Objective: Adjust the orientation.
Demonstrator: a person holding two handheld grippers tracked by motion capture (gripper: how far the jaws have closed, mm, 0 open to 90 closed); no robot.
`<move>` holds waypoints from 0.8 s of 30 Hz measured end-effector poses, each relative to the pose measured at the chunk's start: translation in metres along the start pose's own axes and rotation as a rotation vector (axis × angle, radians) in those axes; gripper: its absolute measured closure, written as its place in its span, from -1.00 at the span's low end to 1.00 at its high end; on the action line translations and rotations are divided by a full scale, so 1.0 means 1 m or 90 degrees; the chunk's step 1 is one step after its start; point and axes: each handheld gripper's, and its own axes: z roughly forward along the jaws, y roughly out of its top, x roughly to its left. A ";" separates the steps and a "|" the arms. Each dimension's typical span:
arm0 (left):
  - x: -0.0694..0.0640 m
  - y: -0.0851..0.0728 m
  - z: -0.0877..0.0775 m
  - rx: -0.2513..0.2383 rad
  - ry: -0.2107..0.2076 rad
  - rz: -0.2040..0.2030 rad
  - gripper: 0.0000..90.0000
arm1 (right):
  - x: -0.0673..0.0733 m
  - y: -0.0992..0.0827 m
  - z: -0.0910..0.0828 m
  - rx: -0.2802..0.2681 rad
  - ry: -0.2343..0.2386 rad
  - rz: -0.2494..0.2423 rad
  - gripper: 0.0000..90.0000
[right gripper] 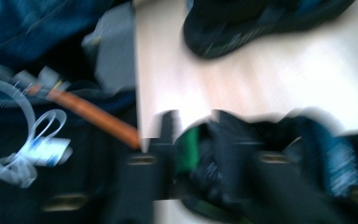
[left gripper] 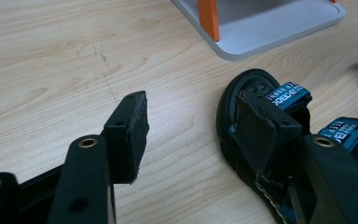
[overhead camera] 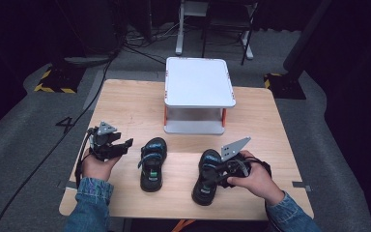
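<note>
We see two black sandals with blue straps on a light wooden table [overhead camera: 125, 104]. The left sandal [overhead camera: 152, 163] lies near the middle of the table; the right sandal [overhead camera: 207, 176] lies at about four o'clock from it, near the front edge. In the left gripper view the strap of the left sandal carries white lettering on blue, seen upside down; we can make out "KEEP" on one strap, the rest is too small to read.

The left gripper [overhead camera: 125, 145] sits at nine o'clock from the left sandal, its jaws apart with bare table between them; in its own view the right-hand jaw stands in front of the sandal's toe, and we cannot tell whether it touches. The right gripper [overhead camera: 221, 172] is at the right sandal. Its own view is badly blurred, with shoe material between the jaws, and we cannot tell whether they press on it.

At twelve o'clock stands a white two-tier stand [overhead camera: 199, 82] with orange posts. Around the table we see grey floor, black cables, yellow-black striped tape [overhead camera: 53, 82] at ten o'clock and dark surroundings.
</note>
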 end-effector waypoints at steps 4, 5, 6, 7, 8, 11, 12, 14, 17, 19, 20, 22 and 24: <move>0.001 -0.001 -0.001 -0.005 0.003 -0.003 -0.02 | -0.009 0.000 -0.015 -0.077 -0.064 0.035 -0.05; 0.001 -0.001 -0.001 -0.003 0.004 -0.005 -0.02 | -0.013 -0.002 -0.018 -0.075 -0.095 0.050 -0.05; 0.001 -0.001 -0.001 -0.003 0.004 -0.005 -0.02 | -0.018 -0.005 -0.020 -0.060 -0.133 0.065 -0.06; 0.001 -0.002 -0.001 -0.002 0.005 -0.007 -0.02 | -0.022 -0.008 -0.020 -0.048 -0.143 0.071 -0.07; 0.001 -0.002 -0.002 -0.001 0.005 -0.007 -0.02 | -0.025 -0.010 -0.019 -0.041 -0.136 0.078 -0.06; 0.001 -0.003 -0.003 0.003 0.004 -0.003 -0.02 | -0.035 -0.018 -0.012 -0.013 -0.098 0.113 0.04; 0.002 -0.003 -0.003 0.002 0.005 -0.005 -0.02 | -0.037 -0.019 -0.009 0.003 -0.093 0.114 0.12; 0.003 -0.005 -0.004 0.001 0.007 -0.007 -0.02 | -0.038 -0.020 -0.002 0.025 -0.080 0.118 0.27; 0.003 -0.006 -0.006 -0.001 0.009 -0.009 -0.02 | -0.040 -0.019 0.002 0.029 -0.084 0.123 0.43; 0.004 -0.008 -0.009 -0.002 0.013 -0.008 -0.02 | -0.039 -0.016 0.001 0.031 -0.090 0.114 0.44; 0.004 -0.010 -0.010 -0.004 0.016 -0.010 -0.02 | -0.038 -0.014 0.000 0.031 -0.097 0.106 0.44; 0.005 -0.014 -0.015 -0.007 0.021 -0.018 -0.02 | -0.039 -0.008 0.001 0.027 -0.105 0.093 0.44; 0.006 -0.018 -0.020 -0.007 0.025 -0.023 -0.02 | -0.041 -0.002 0.003 0.025 -0.110 0.076 0.44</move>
